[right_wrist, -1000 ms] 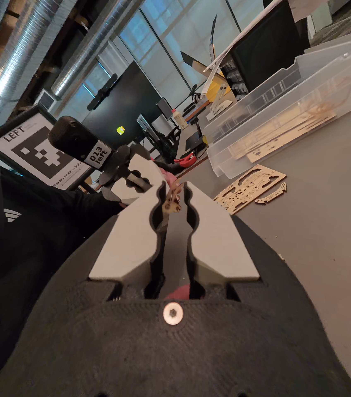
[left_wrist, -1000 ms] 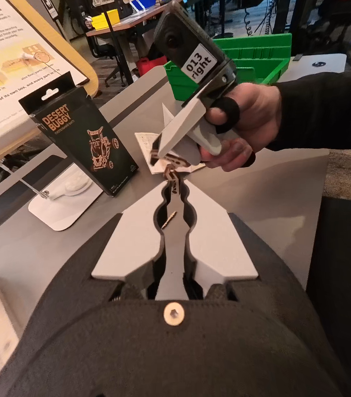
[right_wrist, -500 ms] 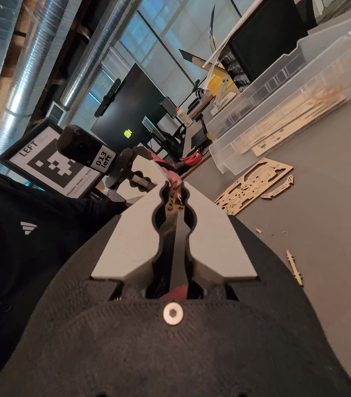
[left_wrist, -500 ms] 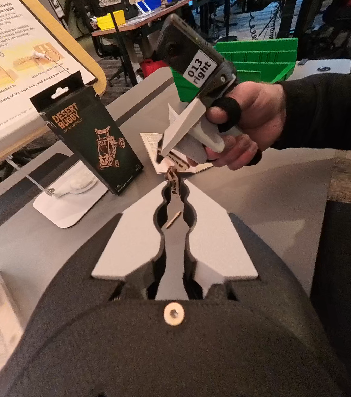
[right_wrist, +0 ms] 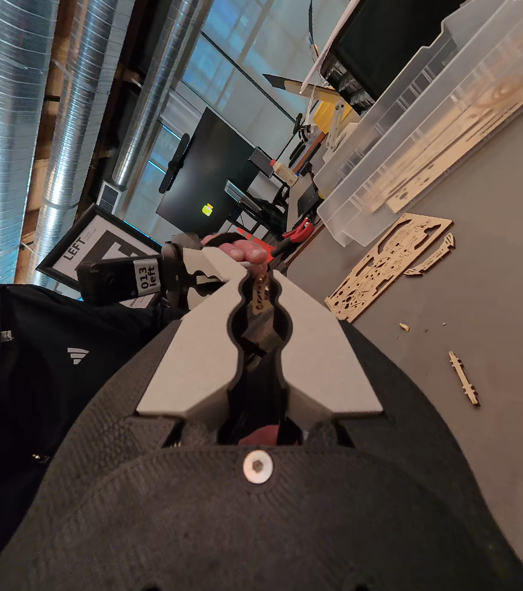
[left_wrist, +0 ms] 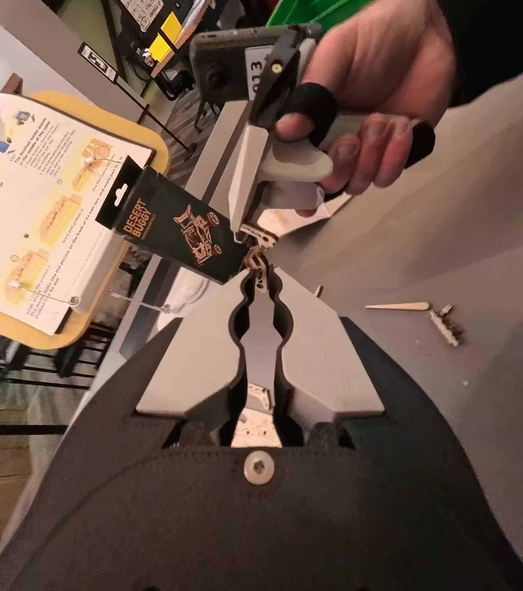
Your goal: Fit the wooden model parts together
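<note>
Across the grey table [right_wrist: 493,319] lie wooden offcuts [right_wrist: 464,379].

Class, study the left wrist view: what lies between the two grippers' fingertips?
Two small wooden model parts: one in the left gripper, one in the right gripper, meeting around.

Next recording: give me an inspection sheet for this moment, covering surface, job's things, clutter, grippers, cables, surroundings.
Surface: grey table, wood crumbs scattered.
Job's things: two small wooden parts meet at the tips, one in the left gripper, one in the right gripper; punched wooden sheet lying flat.
Clutter: loose wooden pick, notched wooden strip, black kit box, clear plastic bin.
Grippers: both shut on their parts.
Cables: nothing seen.
Surroundings: instruction board, monitor, ceiling ducts.
</note>
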`<act>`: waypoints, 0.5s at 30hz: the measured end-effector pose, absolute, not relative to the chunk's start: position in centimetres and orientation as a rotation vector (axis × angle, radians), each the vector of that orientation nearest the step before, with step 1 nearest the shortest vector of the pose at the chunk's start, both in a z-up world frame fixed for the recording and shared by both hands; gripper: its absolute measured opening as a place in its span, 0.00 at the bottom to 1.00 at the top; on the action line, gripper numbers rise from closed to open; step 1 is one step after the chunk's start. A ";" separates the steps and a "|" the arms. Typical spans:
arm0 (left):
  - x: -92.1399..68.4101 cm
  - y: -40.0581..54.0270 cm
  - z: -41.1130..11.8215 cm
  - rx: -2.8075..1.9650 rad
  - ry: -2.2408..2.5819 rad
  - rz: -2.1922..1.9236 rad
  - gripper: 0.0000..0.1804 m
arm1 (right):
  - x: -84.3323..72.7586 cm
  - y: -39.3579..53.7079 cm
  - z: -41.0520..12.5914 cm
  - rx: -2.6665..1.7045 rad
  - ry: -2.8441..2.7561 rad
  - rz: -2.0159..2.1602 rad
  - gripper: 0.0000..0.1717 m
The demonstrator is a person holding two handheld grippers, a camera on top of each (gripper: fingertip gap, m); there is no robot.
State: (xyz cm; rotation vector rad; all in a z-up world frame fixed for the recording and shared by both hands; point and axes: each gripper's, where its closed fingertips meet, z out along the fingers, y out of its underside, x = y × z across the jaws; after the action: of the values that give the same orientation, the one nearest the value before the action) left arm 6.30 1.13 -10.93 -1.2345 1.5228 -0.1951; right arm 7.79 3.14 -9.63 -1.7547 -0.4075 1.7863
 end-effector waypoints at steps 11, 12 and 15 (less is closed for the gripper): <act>6.2 1.2 -10.1 -1.325 1.441 -0.350 0.03 | 8.8 2.7 -9.0 -1.652 -0.614 1.548 0.04; 6.2 1.2 -10.0 -1.354 1.411 -0.417 0.03 | 8.8 2.5 -8.7 -1.604 -0.677 1.443 0.04; 6.2 1.2 -9.4 -1.410 1.330 -0.598 0.03 | 8.7 1.2 -7.0 -1.418 -0.850 1.189 0.04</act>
State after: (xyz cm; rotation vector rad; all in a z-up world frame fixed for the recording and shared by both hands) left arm 6.21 1.18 -9.43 -1.4102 1.3303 -0.5978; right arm 8.73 1.23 -7.04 -1.4176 -0.8499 1.1892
